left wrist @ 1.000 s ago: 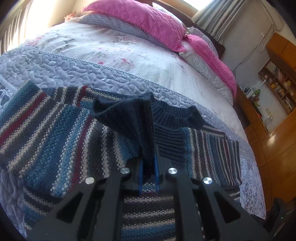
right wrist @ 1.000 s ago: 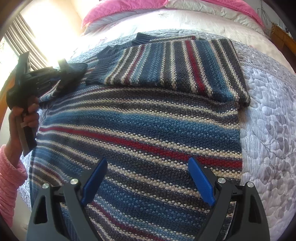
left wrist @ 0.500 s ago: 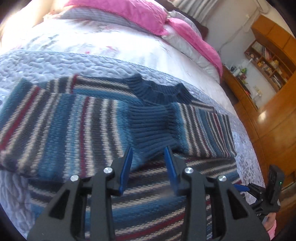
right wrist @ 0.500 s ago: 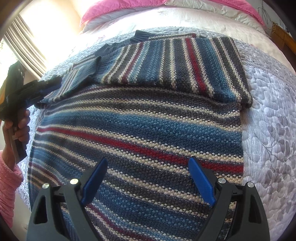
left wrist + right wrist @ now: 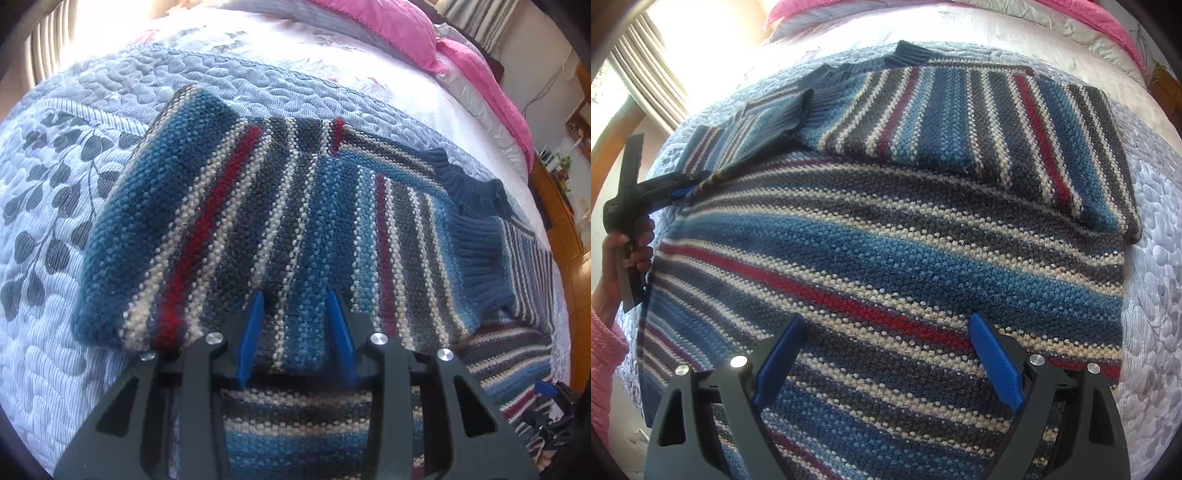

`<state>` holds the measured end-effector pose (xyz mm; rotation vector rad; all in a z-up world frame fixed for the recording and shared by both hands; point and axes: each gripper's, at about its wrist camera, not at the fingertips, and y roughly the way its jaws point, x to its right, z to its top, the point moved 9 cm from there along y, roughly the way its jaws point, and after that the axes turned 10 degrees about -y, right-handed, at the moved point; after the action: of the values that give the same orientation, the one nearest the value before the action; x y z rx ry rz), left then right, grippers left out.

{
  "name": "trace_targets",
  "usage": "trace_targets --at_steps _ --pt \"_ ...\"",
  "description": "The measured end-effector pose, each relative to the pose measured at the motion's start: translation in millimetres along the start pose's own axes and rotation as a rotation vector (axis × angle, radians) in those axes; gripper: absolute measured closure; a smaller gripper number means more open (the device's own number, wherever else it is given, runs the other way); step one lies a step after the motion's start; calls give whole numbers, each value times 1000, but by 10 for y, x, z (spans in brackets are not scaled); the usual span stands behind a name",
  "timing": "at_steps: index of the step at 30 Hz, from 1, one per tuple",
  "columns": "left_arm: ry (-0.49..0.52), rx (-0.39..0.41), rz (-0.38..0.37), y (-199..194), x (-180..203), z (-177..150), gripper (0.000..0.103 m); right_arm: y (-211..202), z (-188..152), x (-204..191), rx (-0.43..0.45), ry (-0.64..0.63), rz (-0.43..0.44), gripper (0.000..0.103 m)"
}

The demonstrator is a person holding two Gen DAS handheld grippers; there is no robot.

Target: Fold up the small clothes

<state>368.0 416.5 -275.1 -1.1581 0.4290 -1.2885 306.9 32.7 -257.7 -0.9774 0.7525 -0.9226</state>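
Released since a second ago, the sleeve (image 5: 476, 254) lies on the sweater (image 5: 886, 251); both tools, left (image 5: 295, 332) and right (image 5: 886, 362), gape empty.

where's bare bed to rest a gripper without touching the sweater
Bare quilt runs right of the sweater; more lies between its collar and the pink pillows. The middle is all knit, with both sleeves folded across.

The striped sweater's (image 5: 886, 240) lower hem runs off the right wrist view's bottom edge.
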Motion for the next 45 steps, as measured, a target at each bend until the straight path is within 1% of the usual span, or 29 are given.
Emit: trace_targets --at_steps 2,4,6,7,8,9,10,11,13,14,15,17,18,20,22,24,26,27,29,30,31,32,33,34,35,38,42,45 --pt "40 10 25 23 26 -20 66 66 12 -5 -9 -5 -2 9" --pt "33 9 9 6 10 -24 66 83 40 -15 -25 -1 -13 9" --pt "14 4 -16 -58 -8 -15 66 46 123 -62 -32 -20 -31 12" --pt "6 3 -25 -120 -17 -18 64 14 195 -106 -25 -33 -23 17" --pt "-1 8 -34 -201 -25 -15 56 -34 270 -152 -15 -41 1 19" --pt "-1 24 -38 -290 -37 -5 42 -81 380 -208 -3 -40 32 19" --pt "6 49 -31 -364 -38 22 38 -107 496 -257 7 -39 58 19" --pt "15 76 -24 -450 -57 54 37 -112 634 -301 13 -39 74 19" --pt "18 101 -11 -578 -111 116 37 -65 898 -375 22 -47 83 20" --pt "13 112 -8 -634 -152 152 36 -21 1026 -413 25 -46 99 22" --pt "6 120 -3 -677 -198 179 36 48 1156 -466 21 -36 129 23" --pt "-11 132 24 -732 -324 222 36 205 1373 -551 7 -5 195 30" --pt "-17 133 34 -749 -378 233 36 294 1472 -592 -2 5 215 32" --pt "-34 127 43 -778 -496 237 36 442 1603 -639 -15 16 219 37" --pt "-44 125 52 -799 -590 226 35 566 1702 -670 -25 25 216 39" --pt "-54 125 55 -809 -663 212 35 624 1752 -684 -23 41 209 40" --pt "-64 121 58 -798 -715 202 35 642 1796 -713 -10 57 231 47" --pt "-72 118 56 -789 -731 195 35 637 1811 -743 -8 62 250 48" --pt "-84 110 44 -763 -731 180 35 659 1824 -816 -15 52 280 58" --pt "-89 106 39 -745 -717 175 35 677 1823 -861 -20 43 285 59" --pt "-93 105 36 -733 -705 169 35 698 1819 -877 -23 31 263 63" --pt "-94 103 33 -719 -687 163 35 708 1822 -880 -21 14 234 75" --pt "-90 101 31 -708 -668 157 34 707 1813 -871 -15 -2 213 81" --pt "-86 102 37 -703 -654 154 34 700 1806 -853 -7 0 216 90" --pt "-79 106 42 -703 -642 154 33 691 1797 -834 0 13 232 96" --pt "-68 109 52 -699 -628 168 33 606 1768 -757 30 25 279 100" --pt "-91 107 47 -701 -647 181 33 407 1772 -673 85 37 308 101" --pt "-91 107 53 -695 -653 191 33 210 1767 -501 137 38 268 101"
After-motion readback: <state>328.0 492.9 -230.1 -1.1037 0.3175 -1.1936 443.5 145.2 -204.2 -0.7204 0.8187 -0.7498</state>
